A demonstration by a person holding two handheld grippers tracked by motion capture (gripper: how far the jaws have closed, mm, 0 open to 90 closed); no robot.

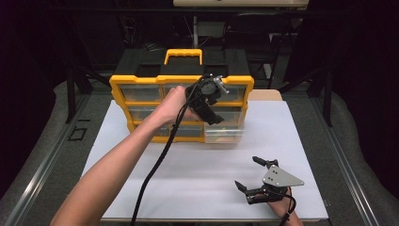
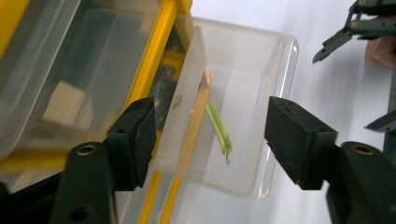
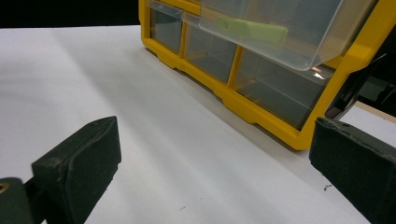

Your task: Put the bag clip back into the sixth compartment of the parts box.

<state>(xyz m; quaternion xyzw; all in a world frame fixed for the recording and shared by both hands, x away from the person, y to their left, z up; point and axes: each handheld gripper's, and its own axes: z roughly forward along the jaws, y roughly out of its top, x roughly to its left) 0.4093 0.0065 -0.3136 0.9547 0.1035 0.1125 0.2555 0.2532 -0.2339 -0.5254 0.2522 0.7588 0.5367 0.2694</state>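
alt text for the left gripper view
A clear drawer stands pulled out of a yellow organizer, with a green item inside. The left tool hangs open above it, one black jaw on each side. The right tool rests on the white table.

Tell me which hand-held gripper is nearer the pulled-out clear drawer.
Left. The left hand-held gripper hangs right over the open drawer, jaws apart above its green strip. The right hand-held gripper sits apart from the drawer, near the table's front edge.
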